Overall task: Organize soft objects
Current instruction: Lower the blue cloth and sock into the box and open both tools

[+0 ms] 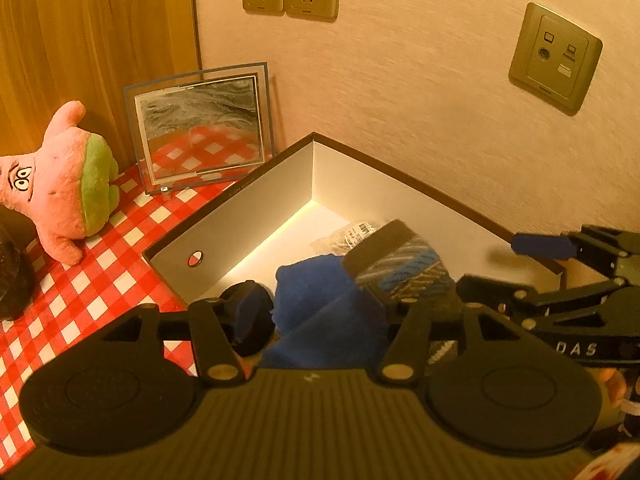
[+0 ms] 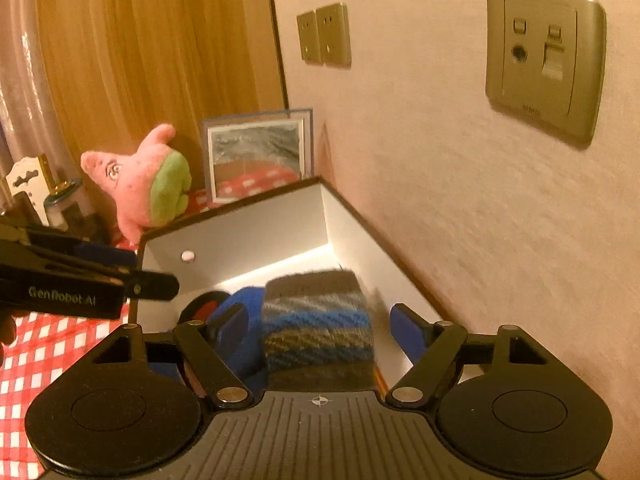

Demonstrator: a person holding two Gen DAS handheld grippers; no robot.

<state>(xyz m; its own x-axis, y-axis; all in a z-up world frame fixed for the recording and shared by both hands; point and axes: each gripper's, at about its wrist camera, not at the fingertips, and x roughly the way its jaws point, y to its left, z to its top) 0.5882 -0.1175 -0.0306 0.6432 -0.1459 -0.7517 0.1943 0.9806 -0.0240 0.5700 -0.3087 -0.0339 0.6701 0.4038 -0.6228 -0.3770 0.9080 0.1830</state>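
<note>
Between the spread fingers of the right hand-held gripper (image 2: 320,330), touching neither pad, a striped knit roll (image 2: 318,328) lies in the white box (image 2: 240,232) beside a blue cloth (image 1: 320,300). Left hand-held gripper (image 1: 312,308), also open, straddles that cloth. Only the left view shows a plastic packet (image 1: 344,238) deeper inside. On the checked desk (image 1: 100,280) sit a pink plush (image 1: 64,188) and glass frame (image 1: 200,128).

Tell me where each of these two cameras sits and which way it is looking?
Left wrist: on the left claw, looking down into the white box; the right claw shows at right.
Right wrist: on the right claw, looking along the box; the left claw shows at left.
Shared: box, striped knit, pink plush, glass frame.
</note>
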